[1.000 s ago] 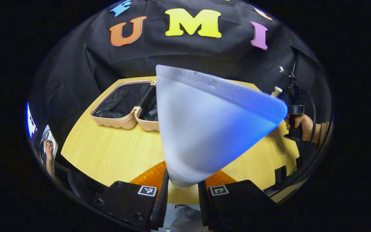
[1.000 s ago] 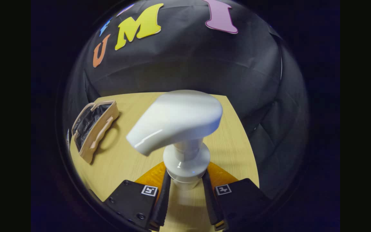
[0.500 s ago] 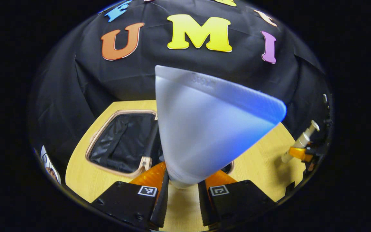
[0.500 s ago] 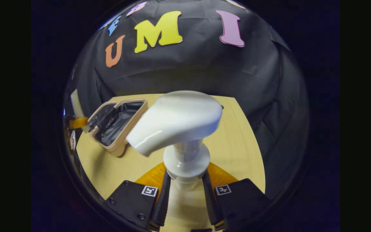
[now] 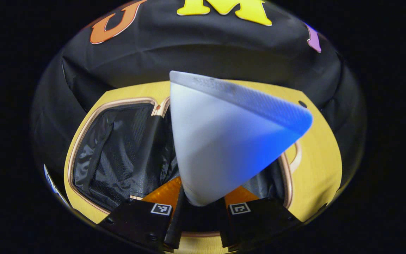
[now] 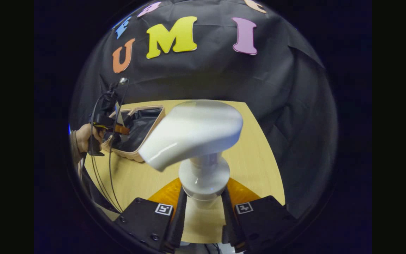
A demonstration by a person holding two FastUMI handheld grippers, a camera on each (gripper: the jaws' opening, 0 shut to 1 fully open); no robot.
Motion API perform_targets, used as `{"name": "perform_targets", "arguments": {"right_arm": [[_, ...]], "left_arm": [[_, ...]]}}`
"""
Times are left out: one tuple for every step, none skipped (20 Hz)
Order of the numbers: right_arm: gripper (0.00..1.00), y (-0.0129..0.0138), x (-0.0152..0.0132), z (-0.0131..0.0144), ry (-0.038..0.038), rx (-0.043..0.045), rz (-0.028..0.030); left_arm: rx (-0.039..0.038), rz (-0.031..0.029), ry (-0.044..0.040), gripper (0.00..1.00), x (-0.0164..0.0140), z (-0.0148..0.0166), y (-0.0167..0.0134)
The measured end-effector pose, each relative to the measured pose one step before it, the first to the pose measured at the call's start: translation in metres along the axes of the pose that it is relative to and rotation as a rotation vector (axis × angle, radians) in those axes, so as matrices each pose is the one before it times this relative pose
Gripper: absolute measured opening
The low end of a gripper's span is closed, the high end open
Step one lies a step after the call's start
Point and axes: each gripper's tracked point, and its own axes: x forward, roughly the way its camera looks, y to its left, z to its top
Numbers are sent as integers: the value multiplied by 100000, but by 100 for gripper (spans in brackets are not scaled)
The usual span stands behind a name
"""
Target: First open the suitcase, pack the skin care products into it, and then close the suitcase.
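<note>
Over the open suitcase (image 5: 93, 155) on the counter (image 5: 315, 165), the left gripper (image 5: 199, 211) hangs tipped downward with its jaws clamped on the narrow end of a white-and-blue tube (image 5: 224, 141) — packing is under way, and I'd judge the next move is to lower and let go into the black lining. Off to the side, the right gripper (image 6: 203, 211) waits above the counter, jaws clamped on a white pump bottle (image 6: 203, 141) — the suitcase lies well to its left.

My left gripper (image 5: 199, 211) and right gripper (image 6: 203, 211) look the same: chunky black blocks with small square tags, translucent orange backing, thin black pads. Black cables (image 6: 109, 176) dangle off the left one.
</note>
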Motion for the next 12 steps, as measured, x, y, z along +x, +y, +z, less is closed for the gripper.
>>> {"name": "perform_targets", "arguments": {"right_arm": [[47, -63, -102, -474, 654, 416, -1211], [48, -40, 14, -102, 493, 198, -1134], [47, 187, -17, 52, 169, 736, -521], [48, 336, -38, 233, -19, 1030, 142], [47, 359, 121, 159, -259, 1050, 250], [47, 547, -39, 447, -416, 777, 392], [47, 762, 259, 649, -622, 362, 938], [47, 974, 243, 765, -306, -390, 1186], [47, 991, 319, 743, -516, -558, 1244], [47, 1121, 339, 930, -456, -834, 1741], [47, 1219, 469, 819, -715, -1141, 1819], [47, 1250, 542, 1054, -564, -1297, 1716]], "left_arm": [[-1550, -339, 3815, 45, 515, -747, 13], [-1337, -674, 3101, 45, 538, -530, -85], [-612, 329, 2531, 45, 461, -397, 202], [-118, -125, 337, 45, -55, 195, -10], [1707, -24, 214, 45, 442, 453, -45], [2382, -98, 2195, 45, 221, 36, 36], [1787, -134, 1100, 45, -41, 416, -94], [308, -328, 1413, 45, 165, 305, -91], [-1199, -245, 1134, 45, 550, 156, 126], [-1662, -326, 1188, 45, 296, 17, -40], [-1592, -1059, 2737, 46, 517, -518, -45], [-954, -160, -366, 46, -83, -21, 50]]}}
